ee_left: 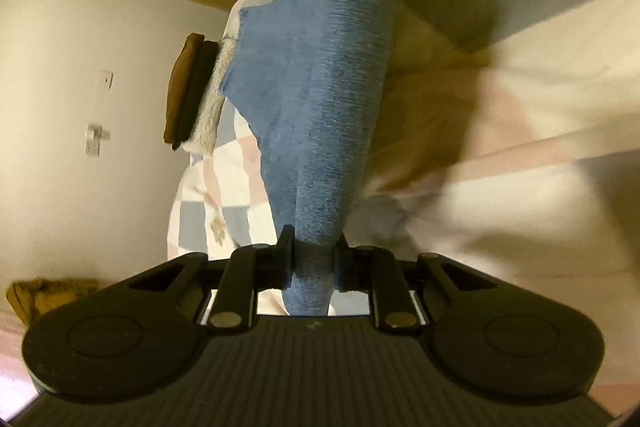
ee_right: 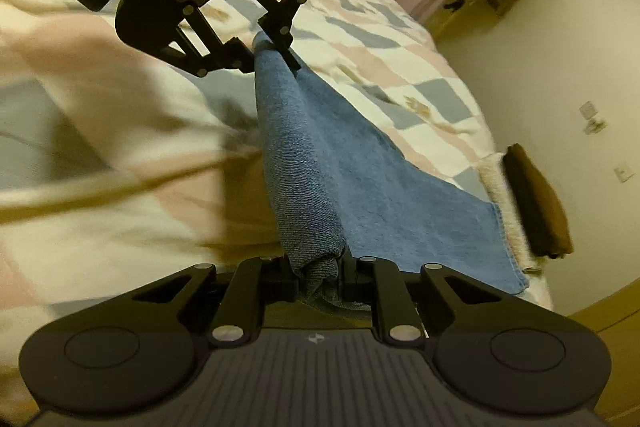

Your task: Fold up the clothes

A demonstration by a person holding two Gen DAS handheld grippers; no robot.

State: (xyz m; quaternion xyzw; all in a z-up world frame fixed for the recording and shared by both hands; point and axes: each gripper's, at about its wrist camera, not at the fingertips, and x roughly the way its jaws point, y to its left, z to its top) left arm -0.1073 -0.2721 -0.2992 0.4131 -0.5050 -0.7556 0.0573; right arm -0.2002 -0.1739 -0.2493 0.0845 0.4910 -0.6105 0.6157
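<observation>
While both grippers are pinching opposite ends of the jeans (ee_right: 316,163), the denim is stretching taut between them above the quilt (ee_right: 384,67), one loose flap draping down onto the bed. Left gripper (ee_left: 311,259) is clamping a bunched roll of denim, right gripper (ee_right: 320,267) is clamping the other bunched end, and the left one is showing across in the right view (ee_right: 276,51). Folded stack (ee_right: 532,203) is sitting at the bed edge just beside the flap's hem.
</observation>
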